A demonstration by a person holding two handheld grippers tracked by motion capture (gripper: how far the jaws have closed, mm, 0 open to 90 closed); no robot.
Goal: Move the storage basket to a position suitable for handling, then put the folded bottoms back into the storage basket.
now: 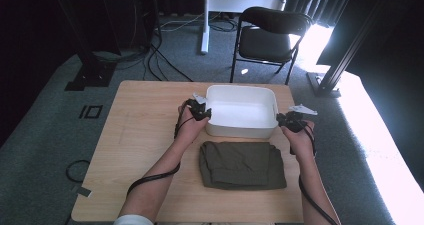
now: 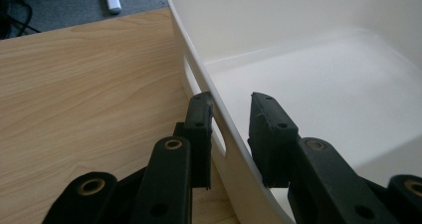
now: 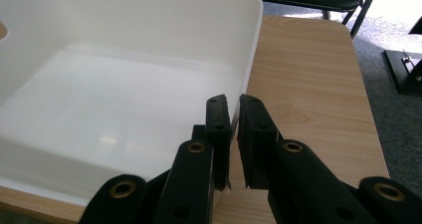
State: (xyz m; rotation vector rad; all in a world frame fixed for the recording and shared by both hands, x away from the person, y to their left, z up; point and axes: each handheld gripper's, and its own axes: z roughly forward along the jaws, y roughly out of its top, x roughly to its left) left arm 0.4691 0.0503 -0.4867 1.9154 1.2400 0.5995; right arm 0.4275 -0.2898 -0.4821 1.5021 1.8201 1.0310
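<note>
While both clamp its walls, white bin (image 1: 241, 113) between left gripper (image 1: 201, 112), right gripper (image 1: 291, 121).

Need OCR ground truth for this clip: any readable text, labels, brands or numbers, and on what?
None readable.
White bin: plain, no label.
Folded olive cloth: no tag showing.
Tongs: bare black, no marking.
Floor mark left of the table: a square outline, not text.
</note>
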